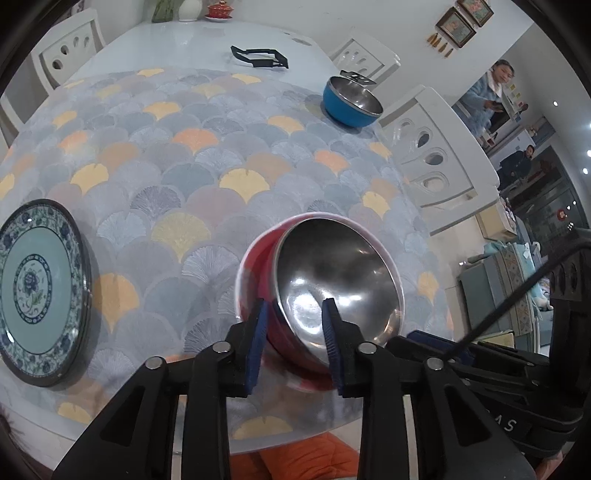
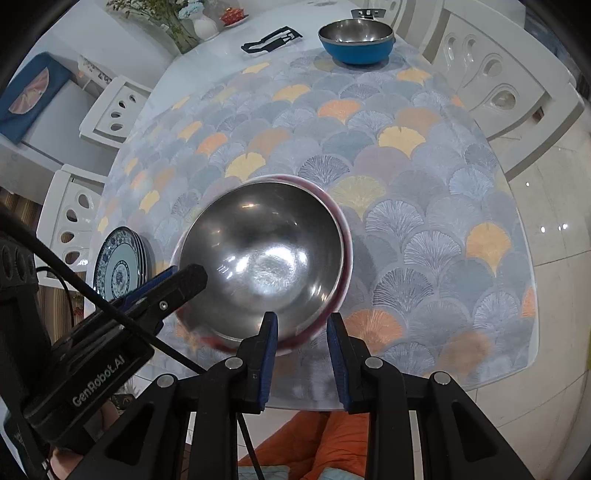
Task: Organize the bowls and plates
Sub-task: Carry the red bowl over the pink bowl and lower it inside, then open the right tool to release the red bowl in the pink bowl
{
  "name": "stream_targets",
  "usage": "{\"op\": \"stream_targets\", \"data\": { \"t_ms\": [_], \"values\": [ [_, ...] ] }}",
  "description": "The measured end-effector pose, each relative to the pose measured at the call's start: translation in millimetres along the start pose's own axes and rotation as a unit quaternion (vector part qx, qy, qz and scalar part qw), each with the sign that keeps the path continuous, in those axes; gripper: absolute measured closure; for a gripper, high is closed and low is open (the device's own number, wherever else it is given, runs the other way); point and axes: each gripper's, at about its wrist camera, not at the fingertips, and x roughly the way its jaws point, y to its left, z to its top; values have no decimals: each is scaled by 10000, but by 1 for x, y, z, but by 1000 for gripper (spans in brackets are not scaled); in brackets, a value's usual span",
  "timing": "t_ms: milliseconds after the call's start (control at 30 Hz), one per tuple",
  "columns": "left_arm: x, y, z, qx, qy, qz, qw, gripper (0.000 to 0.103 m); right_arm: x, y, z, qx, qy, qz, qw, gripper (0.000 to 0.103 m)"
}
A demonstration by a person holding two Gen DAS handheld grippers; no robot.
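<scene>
My left gripper is shut on the near rim of a red bowl with a steel inside and holds it tilted above the table. The same bowl fills the middle of the right wrist view, with the left gripper's finger on its left rim. My right gripper is open, its fingers either side of the bowl's near rim. A blue bowl with a steel inside stands at the far right of the mat. A blue-and-white patterned plate stack lies at the left.
A fan-patterned mat covers the near part of the white table. A black frame-like object lies beyond it. White chairs stand around the table. A vase and a red lidded cup stand at the far end.
</scene>
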Motion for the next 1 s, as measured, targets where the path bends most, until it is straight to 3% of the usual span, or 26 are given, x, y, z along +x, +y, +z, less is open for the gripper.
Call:
{"op": "stream_targets", "data": {
  "t_ms": [567, 1000],
  "values": [
    [-11, 7, -9, 92, -198, 251, 9994, 75, 7, 13, -8, -219, 83, -55, 9997, 76],
    [-12, 12, -13, -36, -122, 42, 9999, 75, -4, 12, -6, -124, -11, 46, 9999, 76]
  ]
}}
